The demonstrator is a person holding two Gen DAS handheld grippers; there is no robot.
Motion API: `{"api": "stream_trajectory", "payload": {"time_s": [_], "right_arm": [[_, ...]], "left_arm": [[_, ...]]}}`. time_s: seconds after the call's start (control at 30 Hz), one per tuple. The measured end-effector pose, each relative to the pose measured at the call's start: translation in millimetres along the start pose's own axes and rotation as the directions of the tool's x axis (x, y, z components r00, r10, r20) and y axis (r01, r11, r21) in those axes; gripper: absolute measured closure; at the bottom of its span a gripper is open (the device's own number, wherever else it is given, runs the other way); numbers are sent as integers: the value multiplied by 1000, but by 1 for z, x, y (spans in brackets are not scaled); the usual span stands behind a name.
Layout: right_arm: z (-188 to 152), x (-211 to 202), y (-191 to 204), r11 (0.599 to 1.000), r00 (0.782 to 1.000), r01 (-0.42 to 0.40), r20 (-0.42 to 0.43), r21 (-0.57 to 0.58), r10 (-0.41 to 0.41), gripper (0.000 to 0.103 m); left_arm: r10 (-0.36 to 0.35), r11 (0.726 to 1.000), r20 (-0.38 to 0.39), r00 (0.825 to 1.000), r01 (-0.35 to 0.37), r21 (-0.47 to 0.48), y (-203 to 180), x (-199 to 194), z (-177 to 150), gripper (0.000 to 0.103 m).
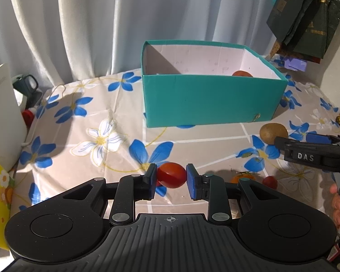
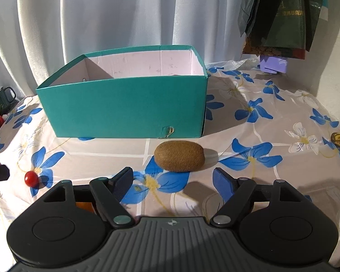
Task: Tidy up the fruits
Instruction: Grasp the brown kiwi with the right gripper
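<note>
The left claw pinches a small red cherry tomato; gentle pressure should carry it unbruised over the teal cardboard box rim.

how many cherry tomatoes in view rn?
2. One cherry tomato sits between the left claw pads, apparently gripped. A second cherry tomato lies on the tablecloth near the right claw. More may be hidden inside the teal box.

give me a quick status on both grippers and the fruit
Left gripper shut on small red tomato. Right gripper open, short of brown fuzzy kiwi. Teal cardboard box unobstructed.
</note>
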State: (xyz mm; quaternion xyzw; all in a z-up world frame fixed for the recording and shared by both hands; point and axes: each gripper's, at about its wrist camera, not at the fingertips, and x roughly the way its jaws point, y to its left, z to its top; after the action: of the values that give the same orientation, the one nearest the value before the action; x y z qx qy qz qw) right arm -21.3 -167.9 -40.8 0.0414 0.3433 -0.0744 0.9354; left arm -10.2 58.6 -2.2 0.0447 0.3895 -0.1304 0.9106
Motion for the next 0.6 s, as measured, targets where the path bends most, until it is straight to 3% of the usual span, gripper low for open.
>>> {"api": "stream_trajectory", "payload": {"time_s": [0.2,0.43,0.53,0.6], "right_arm": [[15,47,-5,999,999,36,-33,-4,-37,21],[17,71,-2,999,997,34,-66,-21,-35,22],[17,77,-2,999,996,30,-78,-28,-32,33],[17,80,-2,999,996,37,-85,-31,-39,34]], "left_arm": [[5,1000,-1,1000,-5,10,-3,2,8,72],[12,1000,-7,1000,-12,5,-3,7,13,72],[14,1000,-16,1000,-14,-2,-2,10,14,72],[12,1000,-20,1000,-12,-5,-1,12,15,72]]}}
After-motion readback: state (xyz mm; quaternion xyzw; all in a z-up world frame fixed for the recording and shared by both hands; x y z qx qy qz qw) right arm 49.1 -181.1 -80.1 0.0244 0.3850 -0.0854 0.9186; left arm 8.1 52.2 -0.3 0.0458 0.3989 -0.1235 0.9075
